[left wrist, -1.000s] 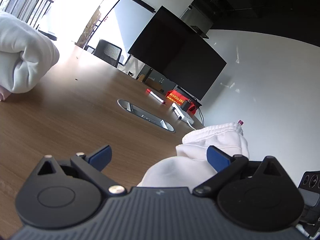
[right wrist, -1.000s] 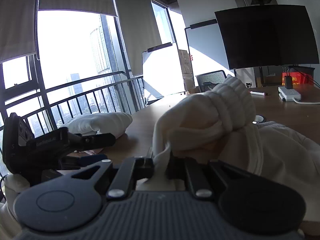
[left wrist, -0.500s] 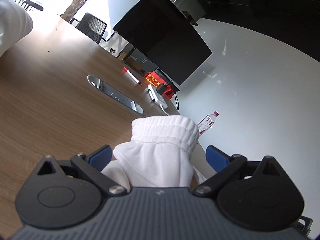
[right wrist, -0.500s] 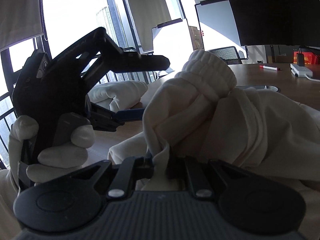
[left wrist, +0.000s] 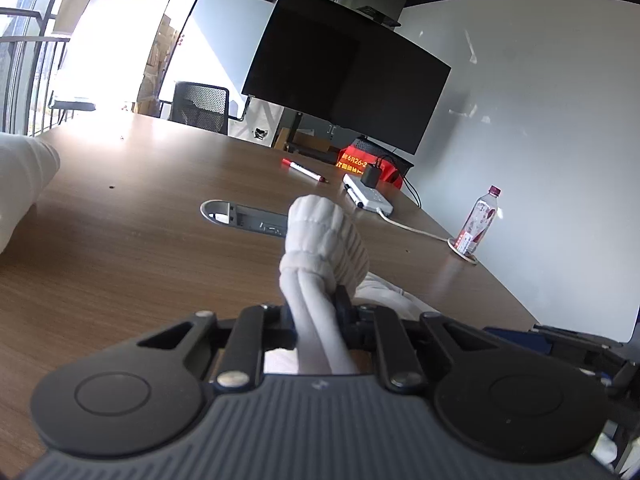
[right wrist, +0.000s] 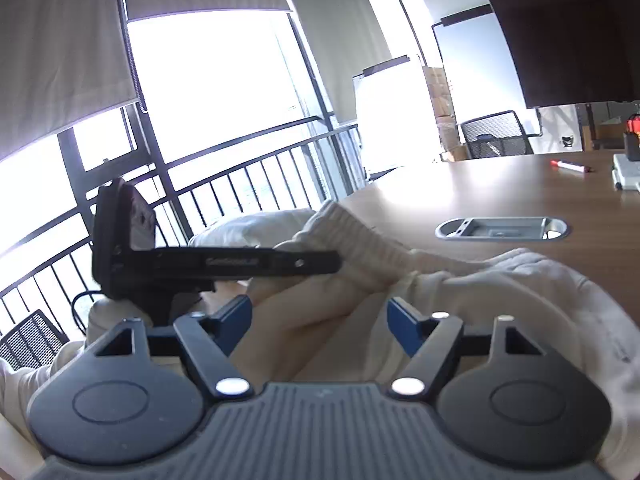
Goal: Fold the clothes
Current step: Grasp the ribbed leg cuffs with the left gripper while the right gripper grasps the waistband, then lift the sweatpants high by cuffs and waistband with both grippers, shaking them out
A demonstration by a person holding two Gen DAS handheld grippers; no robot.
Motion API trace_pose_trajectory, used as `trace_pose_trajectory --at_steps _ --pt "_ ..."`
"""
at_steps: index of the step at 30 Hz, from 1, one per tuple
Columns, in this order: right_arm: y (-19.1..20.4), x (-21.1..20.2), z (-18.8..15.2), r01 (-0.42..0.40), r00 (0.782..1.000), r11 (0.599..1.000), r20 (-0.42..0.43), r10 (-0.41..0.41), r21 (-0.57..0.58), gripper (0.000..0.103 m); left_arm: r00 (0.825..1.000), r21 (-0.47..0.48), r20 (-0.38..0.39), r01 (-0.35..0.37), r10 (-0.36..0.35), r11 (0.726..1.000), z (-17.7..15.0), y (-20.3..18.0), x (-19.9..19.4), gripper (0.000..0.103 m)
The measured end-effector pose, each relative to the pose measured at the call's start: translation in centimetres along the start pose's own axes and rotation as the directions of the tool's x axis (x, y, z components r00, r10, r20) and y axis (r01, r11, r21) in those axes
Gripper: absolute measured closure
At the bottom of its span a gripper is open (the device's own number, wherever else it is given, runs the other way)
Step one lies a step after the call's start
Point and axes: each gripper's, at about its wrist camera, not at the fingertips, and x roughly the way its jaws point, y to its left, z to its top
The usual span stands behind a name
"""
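Note:
A white sweatshirt (right wrist: 500, 292) lies bunched on the wooden table (left wrist: 132, 248). Its ribbed cuff (left wrist: 324, 236) sticks up from my left gripper (left wrist: 314, 316), which is shut on the sleeve just below the cuff. In the right wrist view that same cuff (right wrist: 360, 240) shows at the tip of the left gripper's black body (right wrist: 224, 264). My right gripper (right wrist: 320, 320) stands open, its blue pads (right wrist: 402, 320) either side of the sleeve fabric, not pinching it.
A second pile of white cloth (left wrist: 20, 184) lies at the table's left. A metal cable hatch (left wrist: 240, 216), a red marker (left wrist: 304, 170), a power strip (left wrist: 368, 196) and a bottle (left wrist: 478, 220) lie farther back. Beyond are a black screen (left wrist: 340, 80) and chair (left wrist: 200, 106).
My left gripper closed on the sleeve below the cuff. My right gripper, which was shut on the fabric, has opened and let it go.

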Motion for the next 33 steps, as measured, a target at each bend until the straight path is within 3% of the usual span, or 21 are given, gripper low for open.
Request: trace_pose_trajectory --at_steps 2,5,9,12,13,15,17,18,19,22,25,28,30,33 --pt "-4.6 -0.2 2.6 0.097 0.995 0.995 -0.010 -0.097 0.012 0.013 1.000 0.029 0.012 -0.005 0.004 1.000 0.8 -0.4 -0.2 0.091" --pt "-12.6 3.5 5.7 0.184 0.974 0.980 -0.145 -0.172 0.080 0.013 0.999 0.072 0.031 -0.013 0.010 0.997 1.9 -1.0 -0.6 0.093" --pt "-21.4 10.4 6.7 0.209 0.934 0.935 -0.341 -0.105 0.285 0.013 0.998 0.130 0.057 -0.024 0.017 0.991 3.5 -1.9 -1.1 0.094" --pt "-22.3 14.5 5.1 0.240 0.884 0.951 -0.449 -0.131 0.194 0.013 0.995 0.173 0.091 -0.054 0.039 0.983 4.9 -2.2 -2.0 0.094" --pt "-22.0 14.9 4.8 0.225 0.877 0.957 -0.467 -0.116 0.185 0.014 0.994 0.188 0.103 -0.065 0.047 0.980 5.4 -2.3 -2.4 0.094" --pt "-21.2 15.7 4.2 0.195 0.861 0.966 -0.502 -0.087 0.167 0.026 0.990 0.212 0.124 -0.088 0.063 0.973 6.3 -2.2 -3.0 0.094" --pt "-19.9 15.9 4.0 0.188 0.846 0.971 -0.526 -0.085 0.145 0.096 0.987 0.229 0.140 -0.112 0.081 0.967 7.2 -2.0 -3.4 0.094" --pt "-18.6 15.5 4.1 0.201 0.846 0.974 -0.520 -0.120 0.102 0.096 0.985 0.238 0.148 -0.124 0.091 0.963 7.6 -1.9 -3.7 0.094" --pt "-17.4 15.0 4.3 0.207 0.849 0.976 -0.507 -0.149 0.060 0.098 0.983 0.247 0.157 -0.136 0.099 0.959 8.0 -1.8 -3.9 0.094" --pt "-12.9 11.7 6.6 0.208 0.889 0.977 -0.409 -0.206 -0.041 0.099 0.975 0.278 0.185 -0.171 0.122 0.945 9.3 -2.2 -4.6 0.094" --pt "-9.2 7.1 10.7 0.281 0.917 0.955 -0.268 -0.295 -0.093 0.100 0.961 0.322 0.237 -0.216 0.142 0.922 11.1 -3.4 -5.8 0.094" --pt "-5.6 1.9 14.9 0.345 0.929 0.932 -0.104 -0.356 -0.111 0.100 0.922 0.399 0.339 -0.322 0.188 0.858 13.3 -5.6 -7.0 0.094" --pt "-2.7 -2.4 18.1 0.388 0.922 0.915 0.030 -0.387 -0.114 0.100 0.896 0.396 0.389 -0.373 0.215 0.839 15.3 -6.8 -8.0 0.094" --pt "1.8 -8.1 22.6 0.457 0.882 0.880 0.193 -0.430 -0.130 0.100 0.850 0.380 0.465 -0.442 0.245 0.812 18.6 -8.8 -9.7 0.094"
